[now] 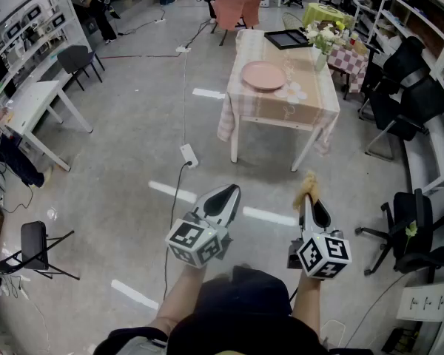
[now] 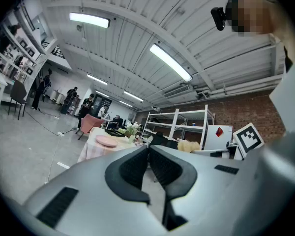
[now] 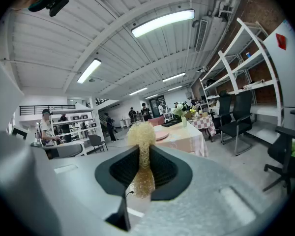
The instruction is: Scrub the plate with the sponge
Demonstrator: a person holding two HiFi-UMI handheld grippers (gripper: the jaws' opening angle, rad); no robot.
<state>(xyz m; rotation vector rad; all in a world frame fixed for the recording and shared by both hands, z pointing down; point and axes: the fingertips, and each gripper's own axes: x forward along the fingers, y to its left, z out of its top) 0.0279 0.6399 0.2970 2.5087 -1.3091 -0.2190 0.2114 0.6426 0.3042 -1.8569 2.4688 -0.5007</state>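
Wide workshop room, grey floor. Desk [image 1: 311, 103] with checked cloth stood well ahead, pink plate [image 1: 263, 75] on it. Right hand-held gripper [image 3: 141, 151] clamped on yellowish sponge [image 3: 140, 132]. Left hand-held gripper [image 2: 148, 150] had jaws pressed together, nothing between. Step, as I judge: approach, scrubbing not begun. Next move calls for reaching desk and lowering sponge onto plate.

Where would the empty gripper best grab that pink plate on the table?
Probably by the rim of the plate, at its near left edge, coming low from the side. It lies flat on the table, so only the rim fits between jaws. The left gripper is shut and empty; the right gripper holds the sponge.
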